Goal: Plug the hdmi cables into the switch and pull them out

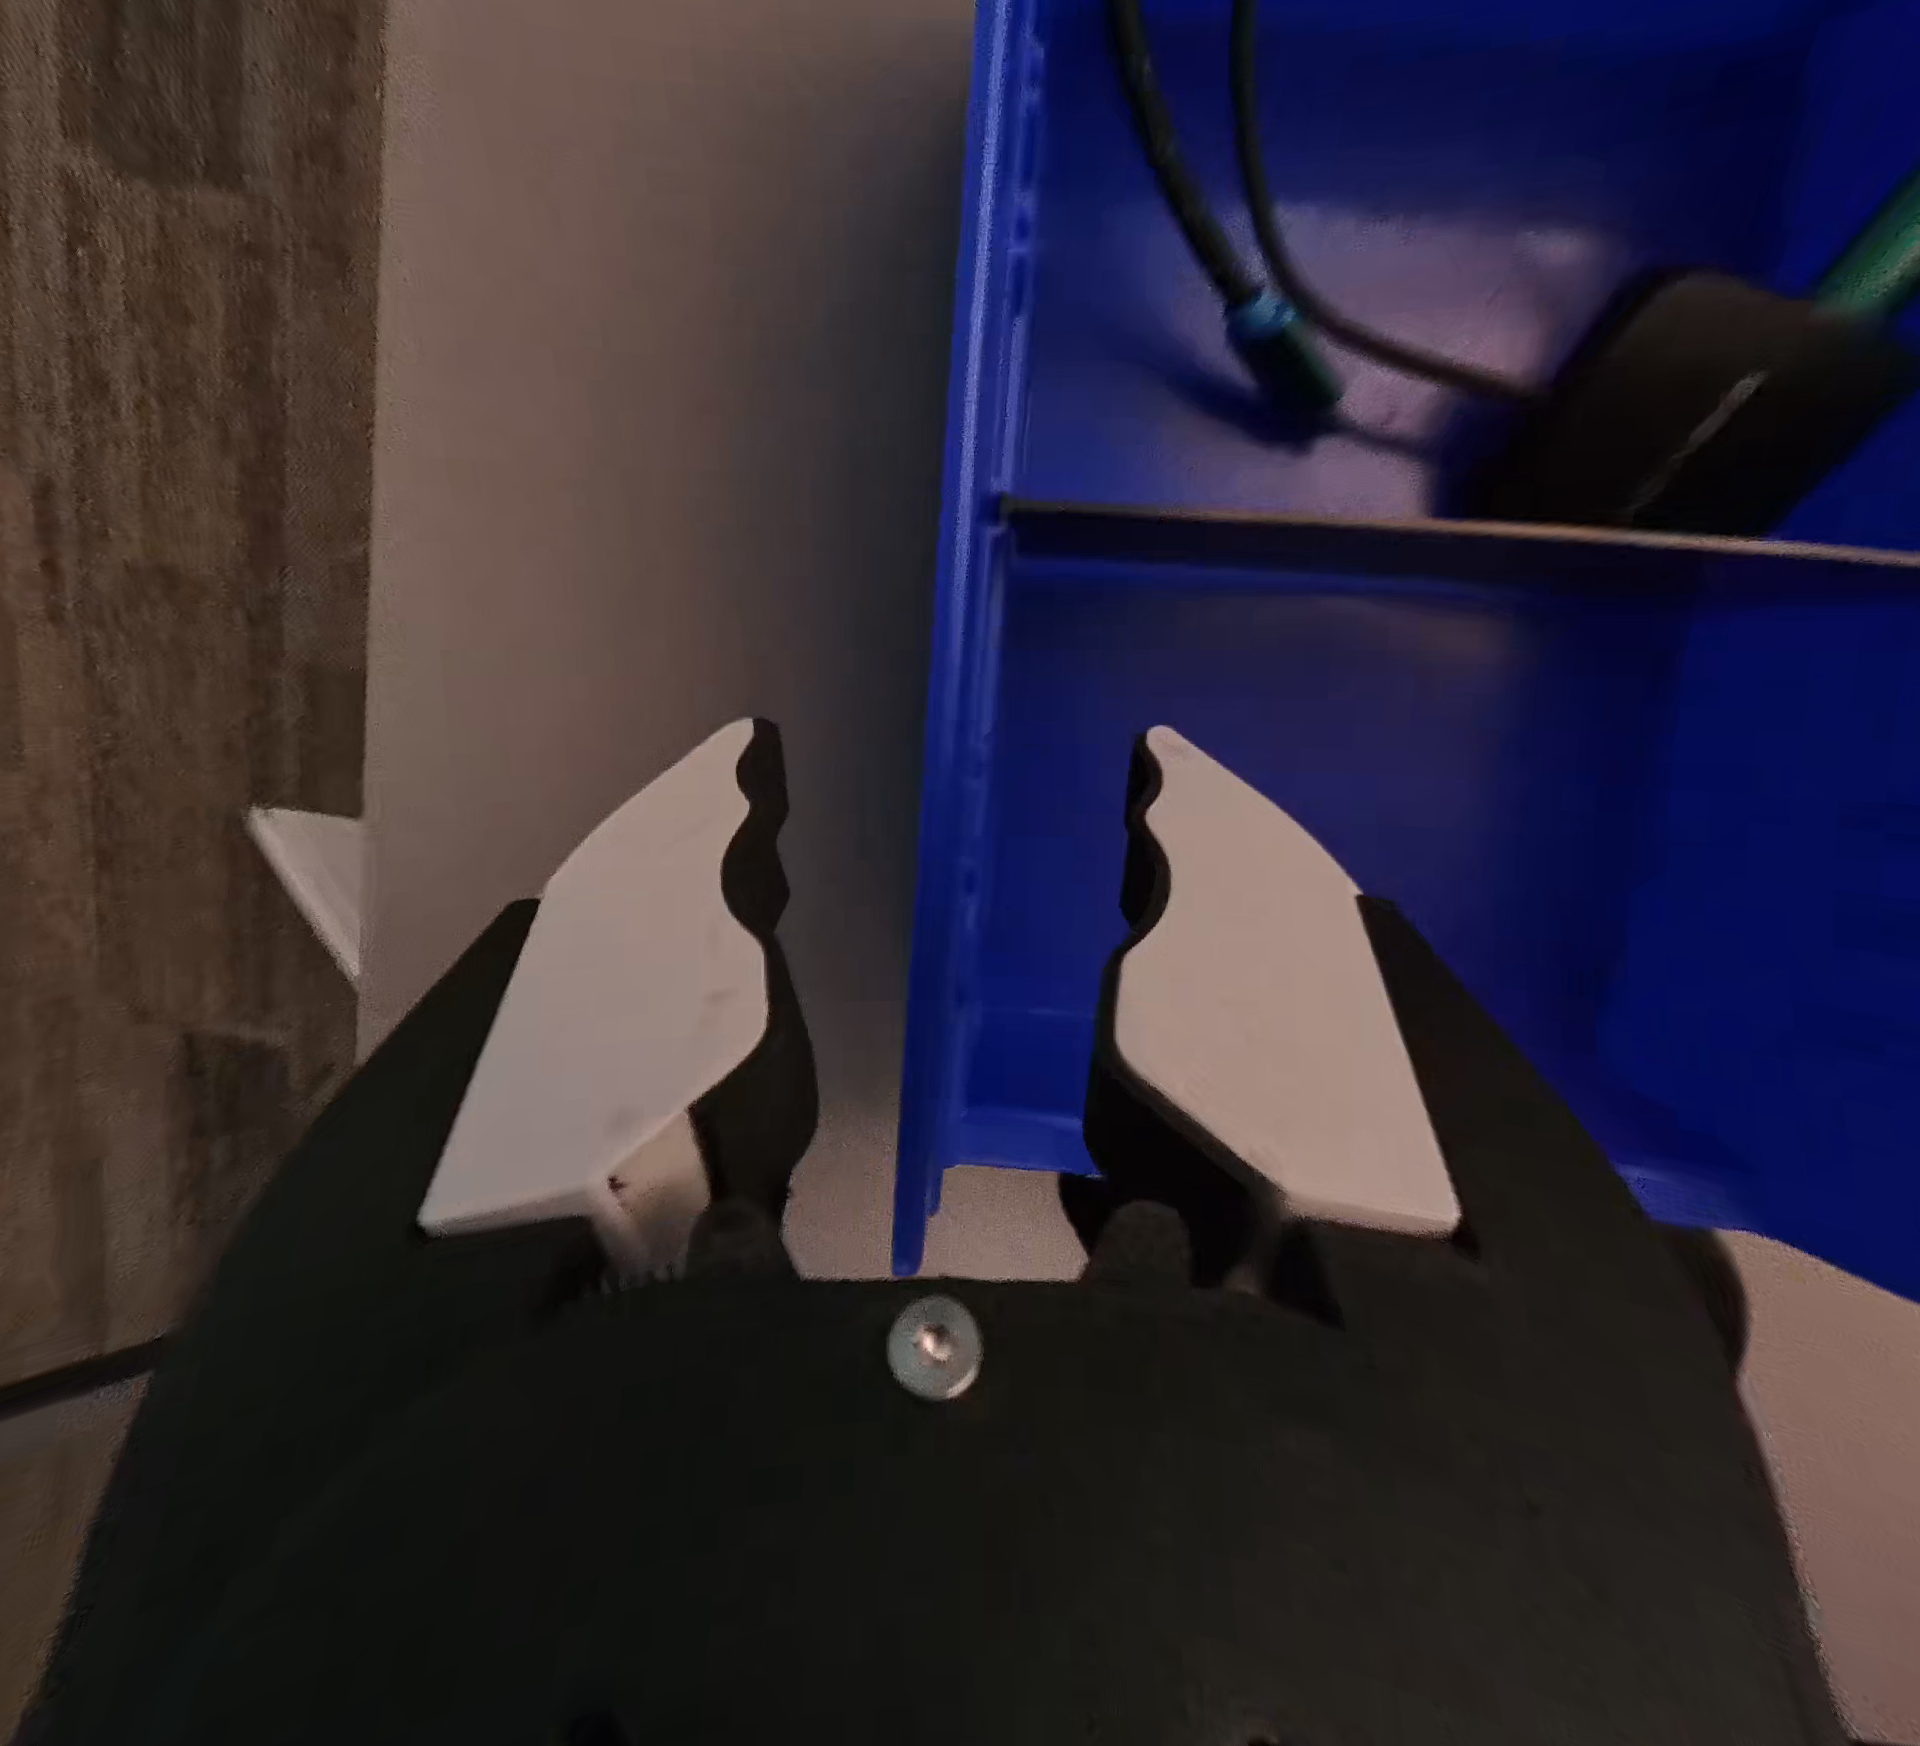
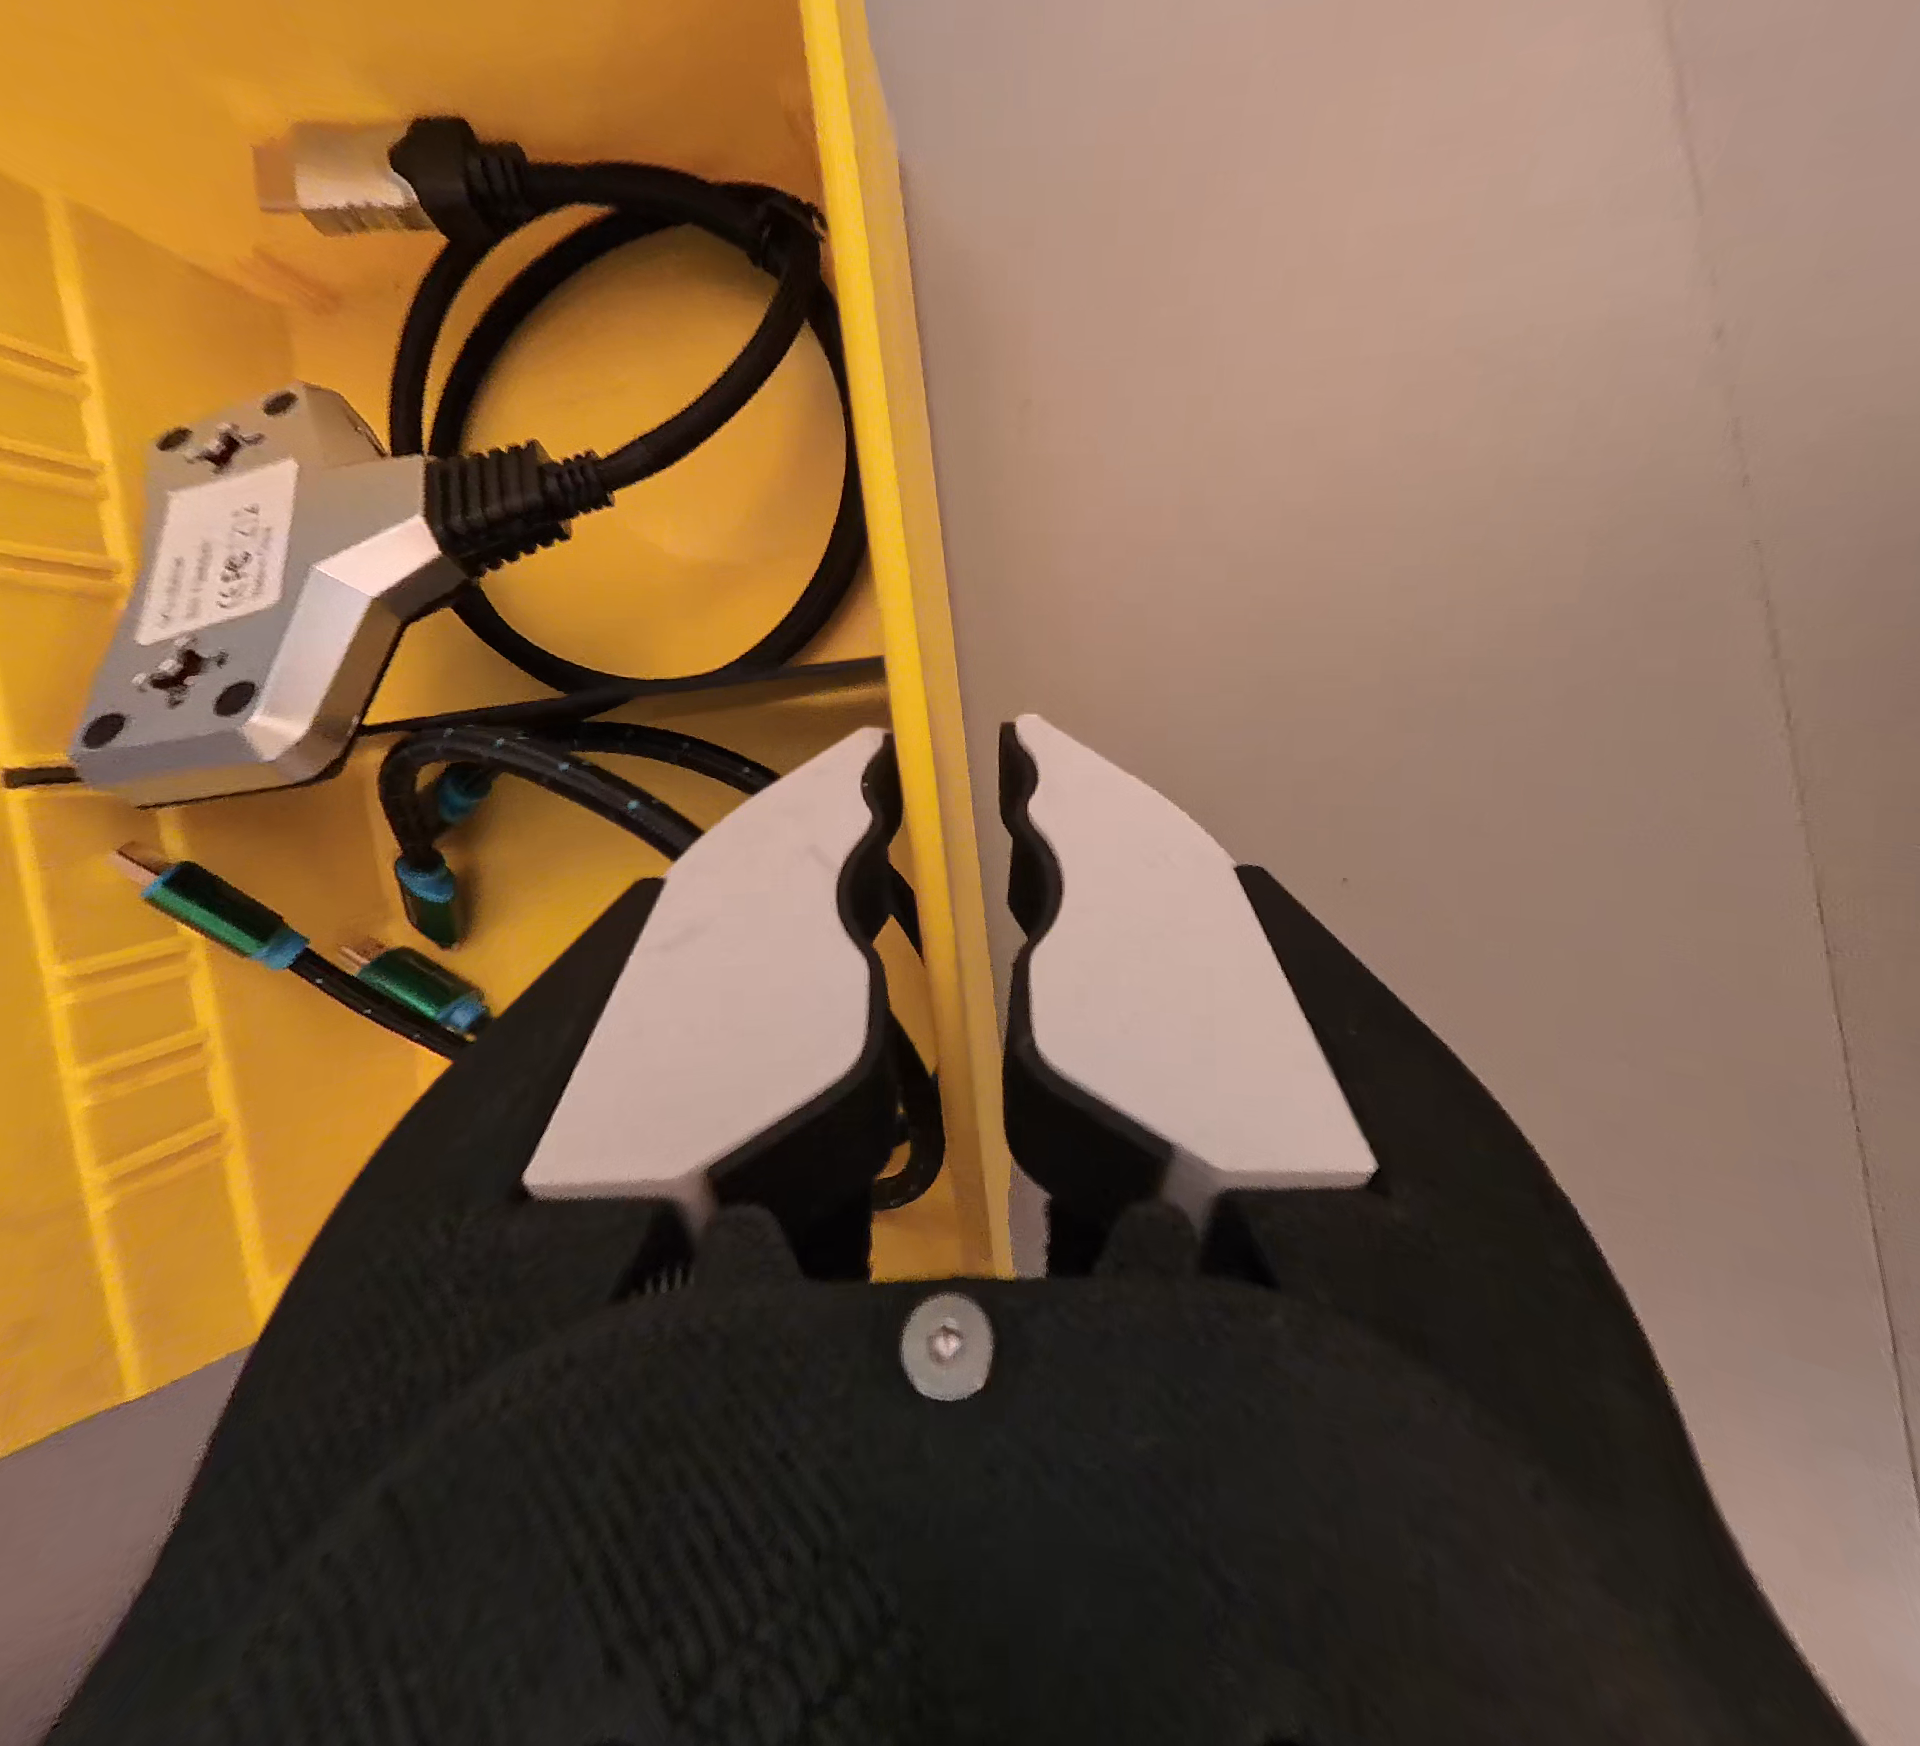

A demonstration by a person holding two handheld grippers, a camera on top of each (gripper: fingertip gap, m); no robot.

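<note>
The left gripper (image 1: 956, 740) straddles the side wall of a blue bin (image 1: 971, 553): the wall runs up between its fingers (image 1: 644, 948), which stand apart with a clear gap on each side, so they are released and not pressing it. Ahead of the fingertips and off to the right, past a dark divider (image 1: 1455, 538) that crosses the bin, a black cable (image 1: 1153, 138) trails down to a connector with a blue collar (image 1: 1273, 346) on the bin floor. A black blocky thing (image 1: 1704, 408) sits further right; it is too blurred to identify. Left of the fingers lies pale worktop (image 1: 644, 346).

The right gripper (image 2: 940, 730) has the side wall of a yellow bin (image 2: 914, 657) between its fingers (image 2: 758, 958). They are drawn in close about the wall, though I cannot tell if both touch it. The silver switch (image 2: 260, 595) lies in the bin, ahead and well left of the left finger, with its own braided black lead (image 2: 644, 408) coiled just ahead of the fingertips and ending in a silver plug (image 2: 332, 179). The HDMI cables (image 2: 582, 787) lie loose just left of the left finger, their green plugs (image 2: 218, 907) unplugged and apart from the switch.
</note>
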